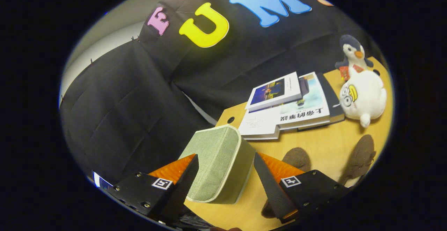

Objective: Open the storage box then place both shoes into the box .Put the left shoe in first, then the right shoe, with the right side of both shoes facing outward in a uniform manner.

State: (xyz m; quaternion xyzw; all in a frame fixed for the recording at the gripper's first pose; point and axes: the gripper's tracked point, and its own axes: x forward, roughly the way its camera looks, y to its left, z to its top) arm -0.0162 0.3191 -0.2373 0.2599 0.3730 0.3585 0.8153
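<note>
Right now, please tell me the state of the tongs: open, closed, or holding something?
Tongs: open, fingers spread either side of the green storage box; whether they press on it cannot be told.

The box (218, 163) is green fabric with pale piping along its edges; it appears closed, seen tilted, and lies on the wooden table (314, 143) between the fingers of the gripper (227, 175), which stand apart on either side of it; two brown fuzzy shoes (359, 159) lie on the table just past the box, one partly hidden behind a finger.
</note>
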